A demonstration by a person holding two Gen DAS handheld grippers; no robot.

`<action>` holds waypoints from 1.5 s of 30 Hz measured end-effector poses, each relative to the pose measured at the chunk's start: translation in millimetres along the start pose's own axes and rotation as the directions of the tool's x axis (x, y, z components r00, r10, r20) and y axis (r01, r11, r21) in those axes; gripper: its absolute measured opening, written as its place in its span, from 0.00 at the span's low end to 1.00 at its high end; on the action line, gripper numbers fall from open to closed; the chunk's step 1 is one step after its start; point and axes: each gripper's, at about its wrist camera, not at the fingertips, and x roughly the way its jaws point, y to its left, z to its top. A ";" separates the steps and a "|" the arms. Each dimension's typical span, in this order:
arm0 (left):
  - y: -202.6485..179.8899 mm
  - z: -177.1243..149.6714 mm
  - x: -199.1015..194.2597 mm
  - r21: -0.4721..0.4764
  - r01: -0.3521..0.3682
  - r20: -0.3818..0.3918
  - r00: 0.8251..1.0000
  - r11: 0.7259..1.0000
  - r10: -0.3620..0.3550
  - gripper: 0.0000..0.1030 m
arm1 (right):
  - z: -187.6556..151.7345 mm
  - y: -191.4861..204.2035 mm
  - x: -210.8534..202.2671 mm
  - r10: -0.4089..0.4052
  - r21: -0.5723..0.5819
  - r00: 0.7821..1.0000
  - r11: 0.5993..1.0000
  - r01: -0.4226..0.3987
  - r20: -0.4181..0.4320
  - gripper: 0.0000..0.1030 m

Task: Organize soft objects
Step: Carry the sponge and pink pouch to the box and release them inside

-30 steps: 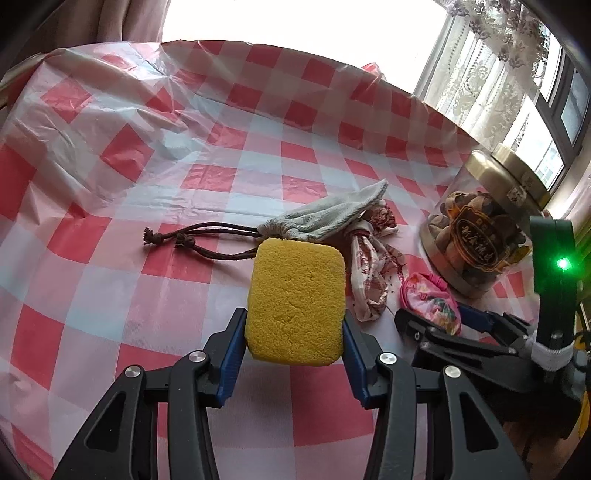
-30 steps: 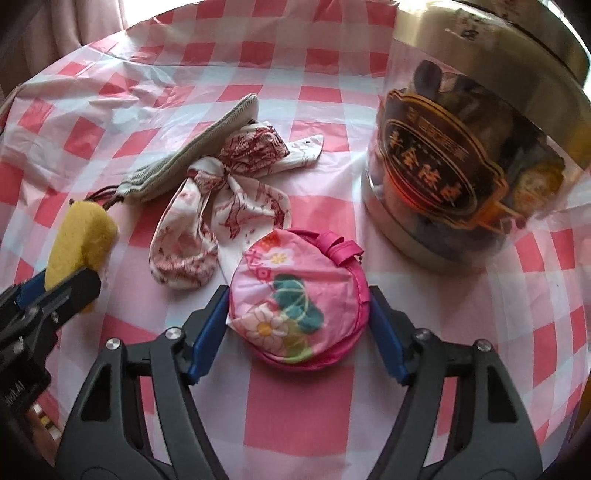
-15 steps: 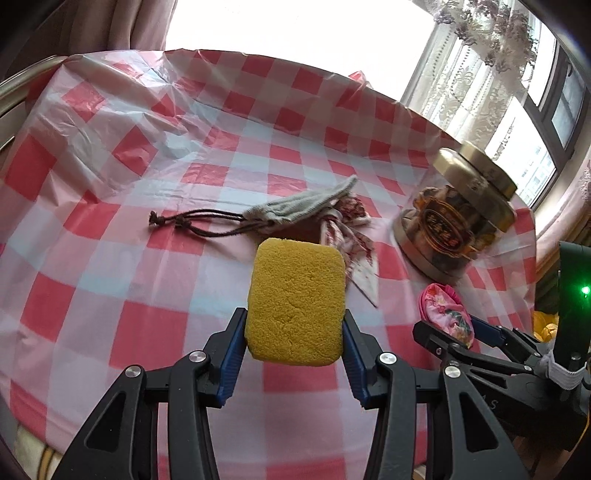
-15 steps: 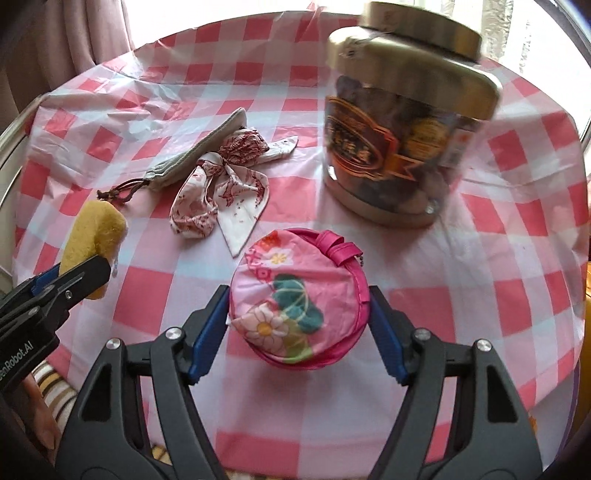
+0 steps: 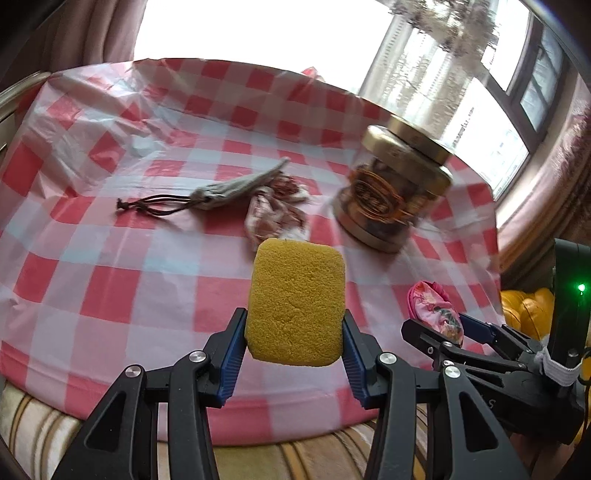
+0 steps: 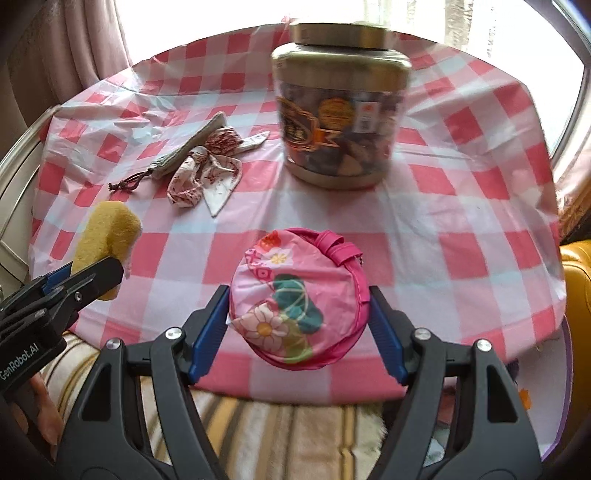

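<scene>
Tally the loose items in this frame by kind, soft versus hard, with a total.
Soft, held: 2 (yellow sponge in left gripper; pink floral pouch in right gripper)
Soft, on table: 2 (grey drawstring bag, patterned cloth)
Hard: 1 (gold-lidded jar)
Total: 5

A red-and-white checked cloth (image 5: 122, 295) covers the desk, pink curtains (image 6: 85, 40) hang at the bright window (image 5: 236, 33) behind, and a yellow seat (image 6: 576, 273) stands at the right

Drawstring pouch (image 6: 188, 153) against bow (image 6: 203, 175) on tablecloth (image 6: 461, 206), jar (image 6: 338, 107) to their right.
</scene>
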 end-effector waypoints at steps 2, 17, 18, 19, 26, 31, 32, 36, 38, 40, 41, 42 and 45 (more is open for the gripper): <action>-10.9 -4.3 -3.0 0.019 0.013 -0.005 1.000 1.000 -0.013 0.47 | -4.7 -8.4 -5.8 -0.007 0.012 1.000 1.000 0.007 0.002 0.73; -103.8 -39.4 -13.6 0.147 0.163 -0.093 0.984 0.976 -0.150 0.47 | -60.0 -107.4 -59.7 -0.100 0.140 0.995 0.985 0.099 0.003 0.73; -111.9 -42.5 -13.9 0.160 0.177 -0.103 0.981 0.971 -0.161 0.47 | -64.0 -113.7 -61.9 -0.109 0.148 0.994 0.983 0.108 -0.001 0.73; -118.1 -45.5 -14.4 0.168 0.186 -0.111 0.979 0.968 -0.169 0.47 | -69.4 -122.8 -64.5 -0.122 0.160 0.993 0.980 0.121 -0.006 0.73; -165.2 -66.8 -9.9 0.234 0.271 -0.194 0.954 0.934 -0.228 0.47 | -96.2 -170.1 -75.6 -0.192 0.231 0.981 0.953 0.196 -0.042 0.73; -194.7 -81.4 -8.1 0.276 0.324 -0.242 0.935 0.905 -0.260 0.48 | -109.2 -195.3 -83.4 -0.234 0.271 0.970 0.932 0.243 -0.063 0.73; -199.3 -84.5 -7.1 0.280 0.339 -0.255 0.928 0.898 -0.270 0.48 | -111.1 -197.9 -84.6 -0.242 0.275 0.968 0.928 0.251 -0.067 0.73; -217.5 -95.1 -6.7 0.302 0.409 -0.313 0.896 0.861 -0.315 0.53 | -115.3 -206.5 -84.8 -0.277 0.281 0.957 0.915 0.290 -0.085 0.78; -223.2 -98.3 -7.5 0.323 0.414 -0.322 0.894 0.851 -0.313 0.61 | -115.9 -207.9 -85.3 -0.276 0.289 0.958 0.913 0.288 -0.085 0.80; -220.9 -96.9 -7.7 0.314 0.419 -0.321 0.891 0.852 -0.320 0.61 | -114.3 -206.3 -83.6 -0.273 0.289 0.958 0.914 0.286 -0.085 0.81; -218.5 -95.4 -7.4 0.301 0.421 -0.322 0.890 0.856 -0.324 0.61 | -113.9 -204.8 -83.2 -0.272 0.286 0.959 0.915 0.285 -0.085 0.81; -215.7 -93.9 -7.2 0.292 0.420 -0.321 0.889 0.859 -0.325 0.61 | -112.7 -202.3 -82.0 -0.268 0.282 0.960 0.917 0.281 -0.085 0.82; -205.4 -87.8 -6.7 0.275 0.402 -0.307 0.898 0.873 -0.316 0.61 | -108.6 -196.2 -78.0 -0.246 0.277 0.966 0.925 0.260 -0.083 0.82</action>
